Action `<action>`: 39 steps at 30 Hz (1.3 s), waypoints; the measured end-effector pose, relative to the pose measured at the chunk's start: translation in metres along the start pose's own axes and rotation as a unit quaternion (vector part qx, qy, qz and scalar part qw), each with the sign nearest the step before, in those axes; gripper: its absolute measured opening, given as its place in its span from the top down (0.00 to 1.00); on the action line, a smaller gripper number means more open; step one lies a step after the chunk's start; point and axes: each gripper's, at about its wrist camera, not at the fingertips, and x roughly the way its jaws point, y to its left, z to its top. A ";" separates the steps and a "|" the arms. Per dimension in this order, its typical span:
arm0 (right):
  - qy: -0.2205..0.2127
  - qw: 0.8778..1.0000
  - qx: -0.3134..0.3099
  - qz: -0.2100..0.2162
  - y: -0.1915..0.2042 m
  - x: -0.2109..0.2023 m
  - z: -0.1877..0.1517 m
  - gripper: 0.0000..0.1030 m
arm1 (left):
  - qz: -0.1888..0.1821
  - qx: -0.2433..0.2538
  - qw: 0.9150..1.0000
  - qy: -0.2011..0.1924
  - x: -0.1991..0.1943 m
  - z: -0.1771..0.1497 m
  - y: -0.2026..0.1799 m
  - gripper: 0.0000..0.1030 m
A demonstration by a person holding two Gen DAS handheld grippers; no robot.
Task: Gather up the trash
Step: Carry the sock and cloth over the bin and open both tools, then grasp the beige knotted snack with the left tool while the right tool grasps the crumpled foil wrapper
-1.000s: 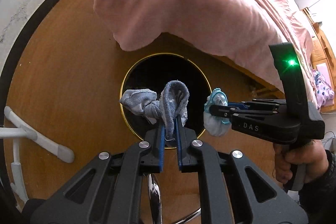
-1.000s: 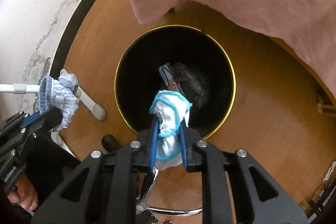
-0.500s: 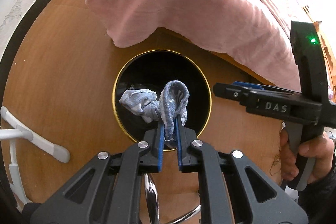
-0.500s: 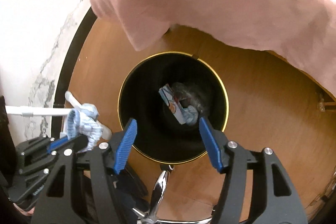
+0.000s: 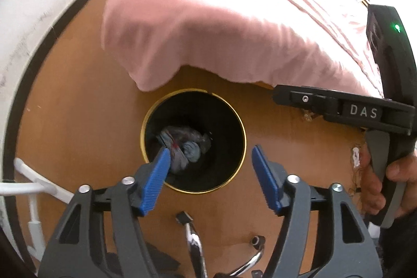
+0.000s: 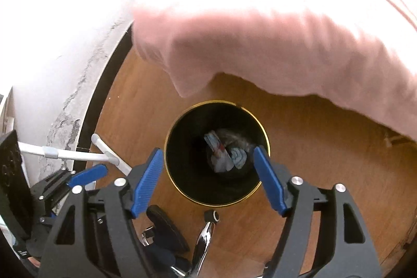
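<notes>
The drop-off step looks finished, so the next move probably calls for lifting both tools away from the bin and turning to look for any trash left in the room; none shows on the bare wooden floor in either view. In the left wrist view the left hand-held gripper hangs over the black, gold-rimmed bin at the centre of the frame, its blue pads spread wide with nothing between them. In the right wrist view the right hand-held gripper is likewise spread wide and empty above the same bin, which sits just below centre. The trash lies at the bottom of the bin: crumpled grey and pale blue pieces beside a small printed packet, seen again in the right wrist view. A pink bed cover droops across the upper half of the frame, its corner hanging near the bin's far rim. A white stand shows at the left edge. A second ago the left tool was clamped on a grey cloth and the right on a blue-edged white wad; half a second ago the right had already let go while the left held on. Now both pieces are down in the bin.
</notes>
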 end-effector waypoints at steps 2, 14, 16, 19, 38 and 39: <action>-0.007 1.000 -0.029 -0.009 0.020 -0.019 0.006 0.28 | 0.025 0.008 0.999 -0.025 -0.031 -0.001 -0.003 0.26; -0.097 0.963 -0.243 0.071 0.246 -0.138 -0.008 0.17 | 0.204 -0.064 0.958 -0.190 -0.306 -0.102 0.057 0.10; -0.092 0.947 -0.289 0.103 0.305 -0.144 -0.025 0.17 | 0.238 -0.105 0.945 -0.199 -0.341 -0.137 0.087 0.10; -0.075 0.919 -0.358 0.146 0.390 -0.146 -0.058 0.17 | 0.295 -0.188 0.915 -0.199 -0.393 -0.201 0.138 0.10; 0.011 0.773 -0.619 0.136 0.686 -0.069 -0.209 0.20 | 0.280 -0.431 0.836 -0.191 -0.458 -0.411 0.255 0.10; 0.017 0.775 -0.619 0.128 0.686 -0.062 -0.209 0.24 | 0.275 -0.434 0.837 -0.188 -0.454 -0.410 0.259 0.10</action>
